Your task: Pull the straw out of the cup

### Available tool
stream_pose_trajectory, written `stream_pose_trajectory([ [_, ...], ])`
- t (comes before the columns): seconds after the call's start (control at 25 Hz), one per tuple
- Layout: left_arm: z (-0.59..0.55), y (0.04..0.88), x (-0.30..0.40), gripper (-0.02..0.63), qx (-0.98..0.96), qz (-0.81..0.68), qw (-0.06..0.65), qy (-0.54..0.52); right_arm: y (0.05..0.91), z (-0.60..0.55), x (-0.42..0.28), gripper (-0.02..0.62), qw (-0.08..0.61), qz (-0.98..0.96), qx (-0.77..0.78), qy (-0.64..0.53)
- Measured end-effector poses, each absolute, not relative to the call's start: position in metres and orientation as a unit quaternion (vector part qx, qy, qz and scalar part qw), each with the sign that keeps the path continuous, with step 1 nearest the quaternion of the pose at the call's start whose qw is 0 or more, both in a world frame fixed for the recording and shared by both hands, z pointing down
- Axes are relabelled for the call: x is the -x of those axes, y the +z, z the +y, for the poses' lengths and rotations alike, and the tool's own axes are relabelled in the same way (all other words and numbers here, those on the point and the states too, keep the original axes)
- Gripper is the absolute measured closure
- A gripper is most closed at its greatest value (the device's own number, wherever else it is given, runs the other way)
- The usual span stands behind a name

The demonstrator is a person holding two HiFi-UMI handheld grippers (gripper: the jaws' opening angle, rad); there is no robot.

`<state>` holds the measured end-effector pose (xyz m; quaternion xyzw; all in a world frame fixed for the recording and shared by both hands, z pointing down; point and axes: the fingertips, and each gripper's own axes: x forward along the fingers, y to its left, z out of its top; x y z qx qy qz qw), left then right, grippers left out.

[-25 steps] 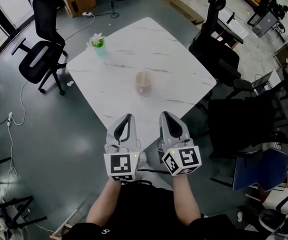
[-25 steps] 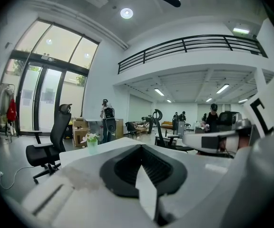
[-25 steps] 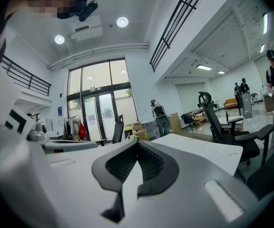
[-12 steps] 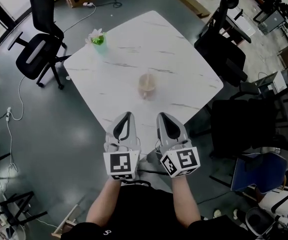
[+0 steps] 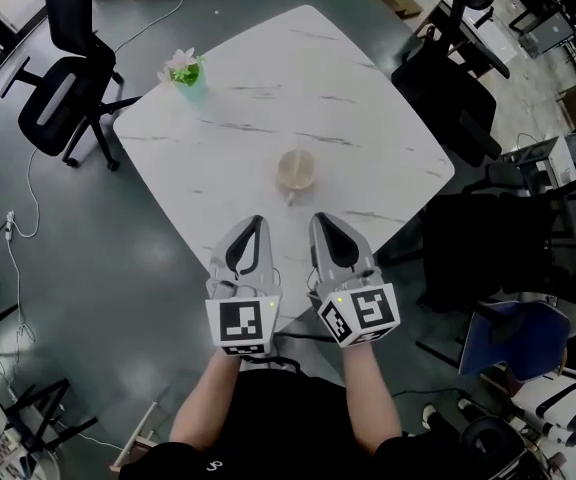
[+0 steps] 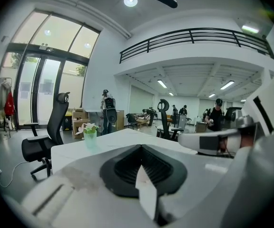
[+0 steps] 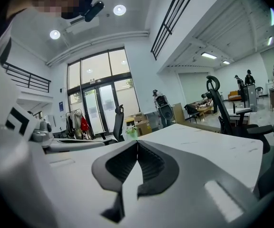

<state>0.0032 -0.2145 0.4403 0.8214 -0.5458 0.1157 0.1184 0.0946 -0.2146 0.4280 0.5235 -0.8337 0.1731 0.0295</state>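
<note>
A pale, see-through cup (image 5: pixel 295 169) stands near the middle of the white marble table (image 5: pixel 238 108). A thin pale straw (image 5: pixel 290 197) seems to poke out over its near rim, too small to be sure. My left gripper (image 5: pixel 252 224) and right gripper (image 5: pixel 319 220) hover side by side over the table's near corner, short of the cup, both pointing at it. Both are shut with nothing between the jaws. In the left gripper view (image 6: pixel 140 147) and the right gripper view (image 7: pixel 137 143) the closed jaws hide the cup.
A small green pot of flowers (image 5: pixel 185 68) stands at the table's far left corner, and shows too in the left gripper view (image 6: pixel 90 135). Black office chairs stand left (image 5: pixel 53 88) and right (image 5: pixel 448 78) of the table. Cables lie on the grey floor (image 5: pixel 28 218).
Both grippers have moved forward and slightly down together, from the table's near edge to over its near corner, closer to the cup. Their jaws stayed shut.
</note>
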Motion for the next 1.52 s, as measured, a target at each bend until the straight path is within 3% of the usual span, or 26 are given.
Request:
stream_pose_trajectory([
  [1.08,-0.273,0.486,-0.012,0.604,-0.832,-0.513,0.159,0.137,0.491,-0.304,-0.092,0.478,0.104,-0.818,-0.527,0.208],
  [1.52,-0.293,0.502,-0.008,0.604,-0.831,-0.509,0.173,0.145,0.516,-0.335,-0.093,0.468,0.134,-0.815,-0.525,0.206],
])
